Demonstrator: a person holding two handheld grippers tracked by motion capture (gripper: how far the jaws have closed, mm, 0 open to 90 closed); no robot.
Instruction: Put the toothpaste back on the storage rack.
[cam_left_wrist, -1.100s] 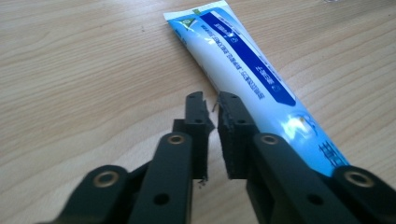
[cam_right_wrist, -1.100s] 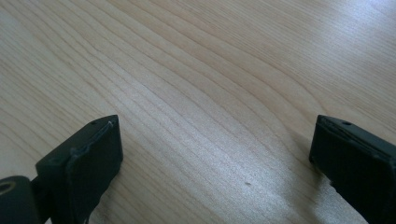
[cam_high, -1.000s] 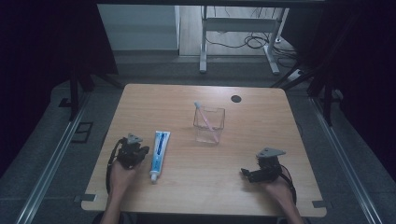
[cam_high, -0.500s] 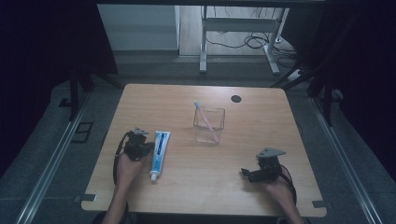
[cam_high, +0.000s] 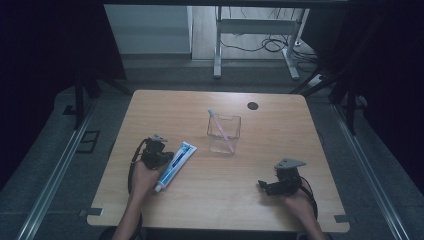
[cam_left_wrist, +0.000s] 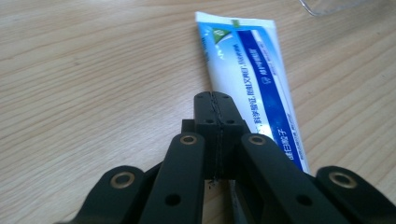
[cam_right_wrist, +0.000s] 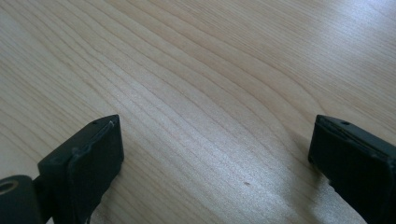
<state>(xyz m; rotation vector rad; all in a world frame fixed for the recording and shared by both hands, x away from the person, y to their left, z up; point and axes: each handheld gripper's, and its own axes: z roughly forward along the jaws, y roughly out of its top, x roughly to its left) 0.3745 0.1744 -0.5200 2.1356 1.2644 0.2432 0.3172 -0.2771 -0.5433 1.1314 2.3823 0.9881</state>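
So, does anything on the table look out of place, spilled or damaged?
Nothing stands out. The toothpaste tube lies flat and intact beside the shut left hand-held gripper. The clear cup stands upright with a toothbrush leaning inside. No spill is visible.

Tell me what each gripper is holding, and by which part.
Nothing is held. The left gripper is shut with nothing between its jaws, lying against the toothpaste tube. The right gripper is open over bare table.

I count one blue and white toothpaste tube (cam_high: 174, 159) and one clear square plastic cup (cam_high: 224, 134) on my one light wooden worktop (cam_high: 280, 125). One pink toothbrush (cam_high: 220, 126) stands in the cup. I have two black claws: left claw (cam_high: 165, 156), right claw (cam_high: 262, 185).
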